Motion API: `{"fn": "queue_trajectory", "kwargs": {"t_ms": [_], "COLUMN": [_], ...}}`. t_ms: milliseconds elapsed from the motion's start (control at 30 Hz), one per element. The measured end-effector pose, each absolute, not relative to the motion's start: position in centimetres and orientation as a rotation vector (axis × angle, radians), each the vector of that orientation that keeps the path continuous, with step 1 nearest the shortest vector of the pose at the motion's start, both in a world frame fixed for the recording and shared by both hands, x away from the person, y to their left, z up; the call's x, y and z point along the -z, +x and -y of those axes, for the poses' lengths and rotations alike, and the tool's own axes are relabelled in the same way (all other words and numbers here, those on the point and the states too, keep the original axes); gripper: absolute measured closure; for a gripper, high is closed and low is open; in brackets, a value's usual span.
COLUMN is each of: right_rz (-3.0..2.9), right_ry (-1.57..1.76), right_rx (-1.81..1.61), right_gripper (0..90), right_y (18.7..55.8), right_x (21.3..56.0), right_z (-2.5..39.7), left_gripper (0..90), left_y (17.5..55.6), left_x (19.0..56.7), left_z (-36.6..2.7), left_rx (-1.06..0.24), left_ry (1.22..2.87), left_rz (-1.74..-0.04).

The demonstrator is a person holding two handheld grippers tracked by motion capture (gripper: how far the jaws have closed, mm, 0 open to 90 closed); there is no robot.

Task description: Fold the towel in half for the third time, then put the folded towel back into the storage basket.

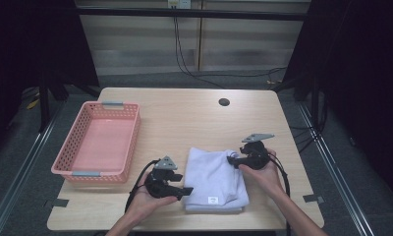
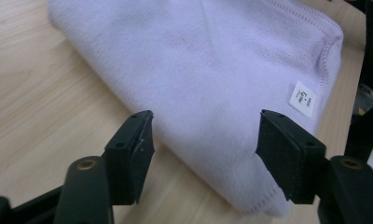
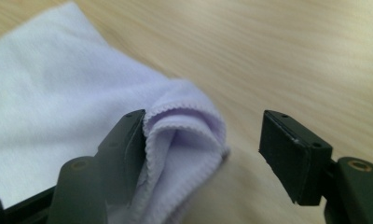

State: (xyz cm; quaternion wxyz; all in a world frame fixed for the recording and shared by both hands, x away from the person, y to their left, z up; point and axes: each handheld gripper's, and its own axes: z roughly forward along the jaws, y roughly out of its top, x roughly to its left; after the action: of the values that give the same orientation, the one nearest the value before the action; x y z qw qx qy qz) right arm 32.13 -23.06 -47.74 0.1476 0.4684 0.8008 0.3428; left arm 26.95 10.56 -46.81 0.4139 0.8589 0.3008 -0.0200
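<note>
Flanking a soft, folded lilac towel (image 1: pixel 215 179), both grippers' black blocky jaws gape wide, gripping nothing.

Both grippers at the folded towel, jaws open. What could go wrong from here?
1. The right gripper has a bunched corner of the towel against one jaw only; closing may catch just the top layers and unfold it.
2. The left gripper straddles a thick folded edge; it may pinch partly and slip.
3. Uneven lift could drag the towel before reaching the pink basket.

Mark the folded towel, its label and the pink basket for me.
Folded white terry towel (image 1: pixel 211 174), high view, middle of its top layer.
Small white sewn label (image 2: pixel 302 98), left gripper view, label's centre.
Pink perforated plastic basket (image 1: pixel 128 150), high view, right wall.
</note>
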Motion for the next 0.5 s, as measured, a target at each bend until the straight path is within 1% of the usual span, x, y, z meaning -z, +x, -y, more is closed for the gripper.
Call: {"fn": "queue_trajectory", "kwargs": {"t_ms": [67,133,200,300,333,367,400,500], "right_rz": [-2.290,-2.284,-2.288,-2.293,-2.294,-2.293,-2.293,-2.304], "right_ry": [1.372,1.388,1.389,1.375,1.361,1.333,1.333,1.308], "right_rx": [-0.991,-1.013,-1.007,-0.997,-1.003,-1.033,-1.033,-1.118], "right_gripper": [31.8,32.0,32.3,32.3,32.2,29.6,29.6,24.6], "right_y": [31.9,31.8,31.6,31.6,31.6,31.6,31.6,32.3], "right_x": [47.9,48.2,49.0,48.9,48.8,48.4,48.4,47.5], "right_z": [24.1,24.8,24.9,24.7,24.7,24.5,24.5,24.4], "left_gripper": [33.1,33.1,32.6,31.7,31.1,30.7,30.7,28.4], "left_y": [26.4,25.8,25.1,24.3,24.3,24.2,24.1,23.8], "left_x": [46.8,47.0,47.2,47.4,47.3,47.3,47.3,47.7], "left_z": [-11.5,-12.3,-12.8,-13.1,-13.0,-12.9,-12.9,-12.7], "left_rx": [0.046,0.055,0.050,0.030,0.044,0.052,0.050,0.102], "left_ry": [2.150,2.142,2.132,2.158,2.150,2.144,2.141,2.148], "left_rz": [-0.778,-0.787,-0.803,-0.797,-0.794,-0.795,-0.801,-0.801]}}
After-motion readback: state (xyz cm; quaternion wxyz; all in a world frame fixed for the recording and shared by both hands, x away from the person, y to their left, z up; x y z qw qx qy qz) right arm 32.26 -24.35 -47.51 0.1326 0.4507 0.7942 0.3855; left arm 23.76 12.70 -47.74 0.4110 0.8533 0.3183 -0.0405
